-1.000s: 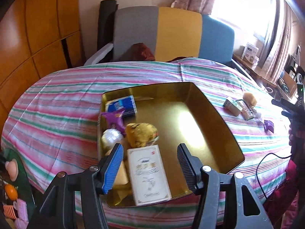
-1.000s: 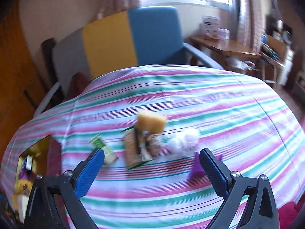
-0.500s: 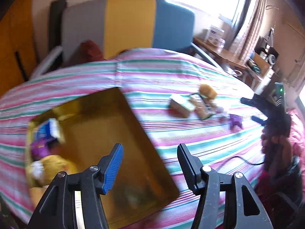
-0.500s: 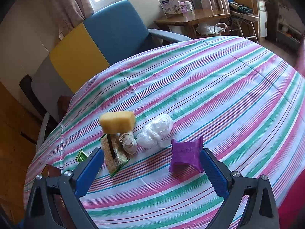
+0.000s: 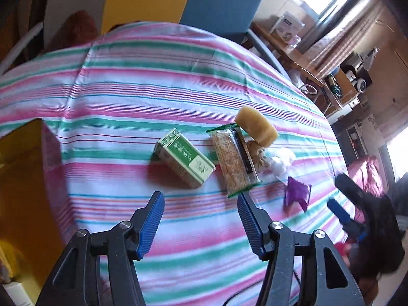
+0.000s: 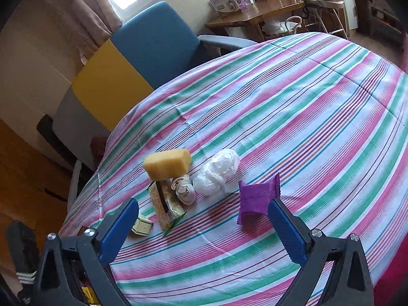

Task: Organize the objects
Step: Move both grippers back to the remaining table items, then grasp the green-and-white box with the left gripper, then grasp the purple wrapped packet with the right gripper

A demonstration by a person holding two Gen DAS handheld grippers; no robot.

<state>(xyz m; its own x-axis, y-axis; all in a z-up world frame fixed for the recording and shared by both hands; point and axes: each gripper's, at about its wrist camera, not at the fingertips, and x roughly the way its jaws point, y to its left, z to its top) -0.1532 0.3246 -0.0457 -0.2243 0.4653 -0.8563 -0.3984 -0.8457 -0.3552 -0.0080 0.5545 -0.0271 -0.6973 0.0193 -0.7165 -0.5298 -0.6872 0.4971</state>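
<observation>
On the striped tablecloth lie a green and white box (image 5: 185,160), a clear snack packet (image 5: 233,162) and a yellow sponge (image 5: 256,125) resting on it. Beside them are a white crumpled bag (image 6: 216,172), a small cloth bundle (image 6: 184,190) and a purple wrapper (image 5: 297,192) (image 6: 257,200). My left gripper (image 5: 200,200) hovers just short of the green box, its jaws opening, nothing between them. My right gripper (image 6: 202,211) stands open near the purple wrapper, which lies by its right finger, untouched. The gold tray (image 5: 23,178) is at the left edge.
A grey, yellow and blue chair (image 6: 132,58) stands behind the table. A wooden side table (image 6: 255,12) with a box is by the window. The table's rounded edge falls away at the right and front. The right gripper (image 5: 341,211) shows at the left wrist view's right side.
My left gripper has swung right from above the gold tray to the loose items, and its jaws have widened slightly. My right gripper rolled and drew closer to the purple wrapper, then held still.
</observation>
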